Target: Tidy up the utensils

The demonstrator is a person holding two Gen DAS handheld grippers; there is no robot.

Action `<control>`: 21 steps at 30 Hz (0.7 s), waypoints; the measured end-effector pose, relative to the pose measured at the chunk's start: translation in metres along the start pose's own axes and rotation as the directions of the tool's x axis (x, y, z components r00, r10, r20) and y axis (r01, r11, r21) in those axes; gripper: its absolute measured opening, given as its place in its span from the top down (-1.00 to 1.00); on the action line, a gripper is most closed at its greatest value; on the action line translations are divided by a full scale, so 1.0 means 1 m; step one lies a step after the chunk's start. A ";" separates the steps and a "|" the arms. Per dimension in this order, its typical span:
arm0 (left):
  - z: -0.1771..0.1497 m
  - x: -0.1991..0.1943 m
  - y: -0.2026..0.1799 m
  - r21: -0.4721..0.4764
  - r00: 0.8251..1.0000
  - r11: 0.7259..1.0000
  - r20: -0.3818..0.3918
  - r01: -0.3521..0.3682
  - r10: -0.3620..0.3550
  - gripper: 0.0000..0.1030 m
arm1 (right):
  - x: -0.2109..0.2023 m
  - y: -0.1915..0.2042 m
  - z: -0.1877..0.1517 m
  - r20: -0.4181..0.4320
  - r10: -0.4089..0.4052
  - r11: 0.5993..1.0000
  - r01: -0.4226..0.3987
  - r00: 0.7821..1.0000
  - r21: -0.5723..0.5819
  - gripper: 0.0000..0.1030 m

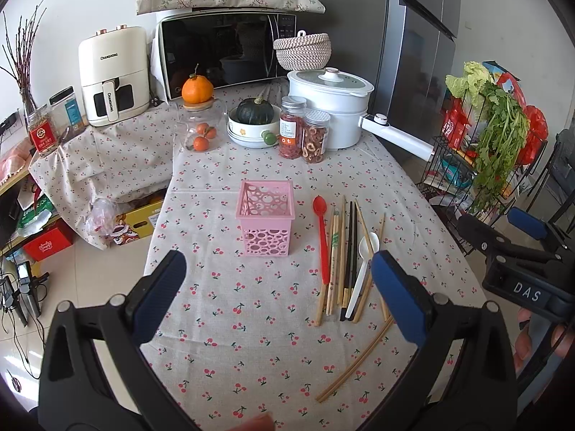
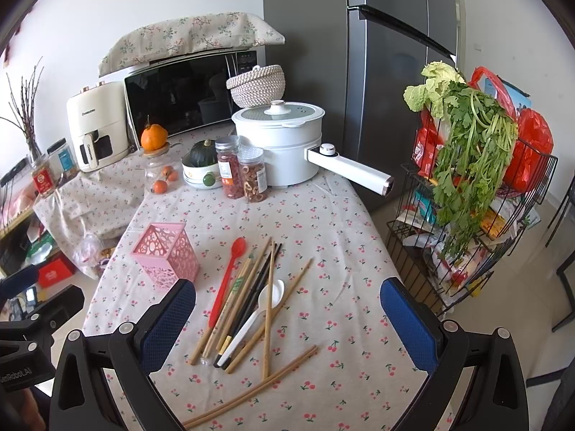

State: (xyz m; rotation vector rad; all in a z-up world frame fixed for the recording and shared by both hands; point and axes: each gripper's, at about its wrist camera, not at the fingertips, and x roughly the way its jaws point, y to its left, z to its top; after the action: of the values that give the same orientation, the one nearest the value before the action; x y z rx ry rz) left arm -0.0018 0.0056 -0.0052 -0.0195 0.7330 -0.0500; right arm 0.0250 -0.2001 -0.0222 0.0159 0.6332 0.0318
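Observation:
A pink perforated holder [image 1: 265, 221] [image 2: 166, 255] stands empty and upright mid-table. To its right lies a loose pile: a red spoon [image 1: 322, 237] [image 2: 227, 281], a white spoon [image 1: 363, 262] [image 2: 264, 303], several wooden chopsticks [image 1: 336, 251] [image 2: 251, 280] and black chopsticks [image 1: 351, 248] [image 2: 256, 289]. One wooden pair [image 1: 354, 362] [image 2: 258, 388] lies apart, nearer me. My left gripper [image 1: 278, 300] hovers open in front of the holder. My right gripper [image 2: 287, 321] [image 1: 517, 251] hovers open over the pile. Neither holds anything.
At the table's far end stand a white pot [image 1: 330, 104] with a long handle [image 2: 350, 170], two jars [image 1: 305, 133], a bowl with a squash [image 1: 255, 122], a glass jar topped by an orange [image 1: 197, 122], a microwave [image 1: 222, 54]. A wire rack of greens [image 2: 474, 194] stands right of the table.

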 end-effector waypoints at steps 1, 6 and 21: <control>0.000 0.000 0.000 -0.001 1.000 1.000 0.001 0.000 0.000 -0.99 | 0.000 0.000 0.000 0.000 0.000 1.000 0.000 1.000 0.000 -1.00; 0.000 0.000 0.000 -0.001 1.000 1.000 0.000 0.000 0.000 -0.99 | 0.000 -0.001 0.001 -0.002 0.001 1.000 -0.001 1.000 -0.001 -1.00; 0.001 -0.001 0.001 0.001 1.000 1.000 0.002 0.000 0.000 -0.99 | 0.001 0.001 -0.002 -0.007 0.005 1.000 -0.005 1.000 0.001 -1.00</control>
State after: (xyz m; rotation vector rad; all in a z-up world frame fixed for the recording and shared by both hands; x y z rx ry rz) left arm -0.0019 0.0066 -0.0044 -0.0185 0.7310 -0.0499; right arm 0.0244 -0.1990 -0.0245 0.0183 0.6401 0.0362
